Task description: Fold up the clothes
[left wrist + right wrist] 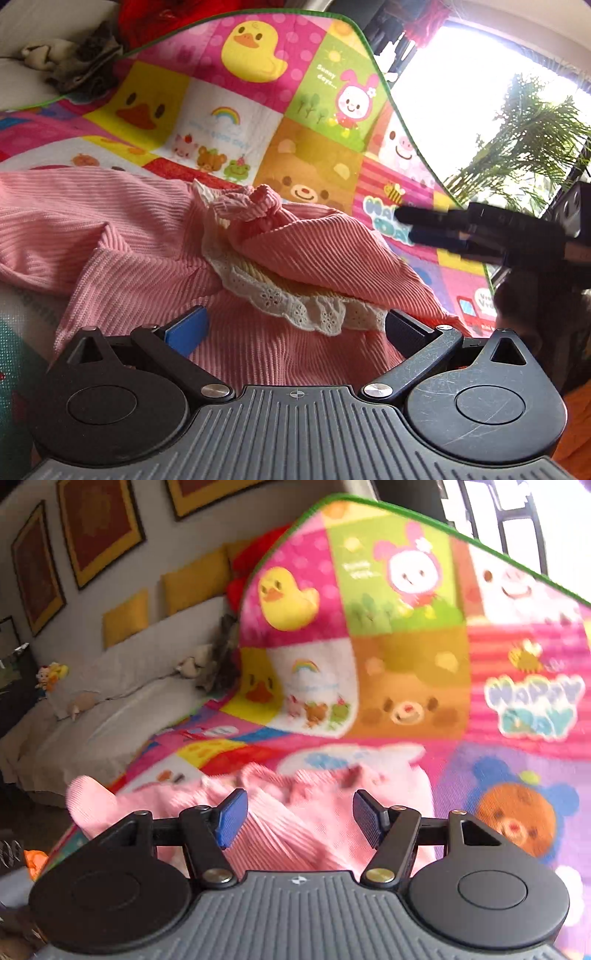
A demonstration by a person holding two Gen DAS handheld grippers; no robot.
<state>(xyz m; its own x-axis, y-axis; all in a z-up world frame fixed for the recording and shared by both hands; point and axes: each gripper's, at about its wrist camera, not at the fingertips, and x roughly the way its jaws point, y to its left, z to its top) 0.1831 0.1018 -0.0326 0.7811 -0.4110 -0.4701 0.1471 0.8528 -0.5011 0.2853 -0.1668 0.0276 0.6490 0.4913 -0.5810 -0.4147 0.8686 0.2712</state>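
Note:
A pink ribbed garment (pixel 122 229) with a white lace trim (pixel 295 310) and a knotted bow lies crumpled on a colourful cartoon play mat (pixel 236 110). My left gripper (pixel 291 332) is open just above its near part, jaws wide apart with nothing between them. My right gripper (pixel 299 819) is open over the same pink garment (pixel 280 834), which lies on the mat (pixel 406 664). The right gripper also shows in the left wrist view (pixel 424 225), hovering to the right of the garment.
A white sofa (pixel 110 716) with yellow cushions and small toys stands behind the mat. Framed pictures hang on the wall. A bright window with a plant (pixel 524 129) is at the right. Grey crumpled cloth (pixel 81 62) lies at the mat's far left corner.

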